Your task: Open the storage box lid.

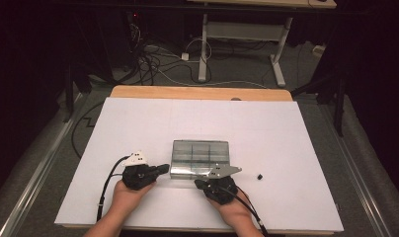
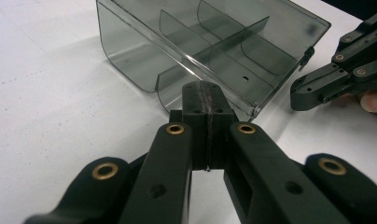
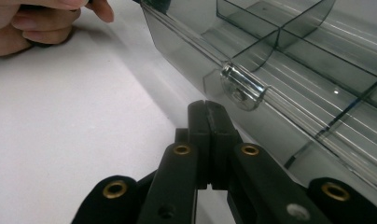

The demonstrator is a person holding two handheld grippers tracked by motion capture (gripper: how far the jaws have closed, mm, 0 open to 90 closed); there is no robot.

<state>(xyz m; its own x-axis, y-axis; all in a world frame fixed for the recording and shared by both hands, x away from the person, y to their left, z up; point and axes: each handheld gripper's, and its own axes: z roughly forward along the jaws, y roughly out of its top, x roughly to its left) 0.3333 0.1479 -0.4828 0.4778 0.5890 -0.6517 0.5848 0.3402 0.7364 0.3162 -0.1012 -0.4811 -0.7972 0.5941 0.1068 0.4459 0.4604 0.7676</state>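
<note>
A clear compartment box (image 1: pixel 200 157) sits mid-table on the white sheet (image 1: pixel 138 118). The left gripper (image 1: pixel 164 169) points at its near left corner, jaws pressed together on nothing; the right gripper (image 1: pixel 199 183), likewise pressed together, waits just beside its near edge by the clasp (image 3: pixel 240 87).

Smoky grey see-through box (image 1: pixel 200 157), black tongs (image 2: pixel 206 100), white table sheet (image 1: pixel 138 123).

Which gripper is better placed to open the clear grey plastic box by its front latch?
The right gripper, probably. Its shut jaws point at the small clear latch on the clear grey plastic box. The left gripper, also shut, faces the box's corner.
</note>
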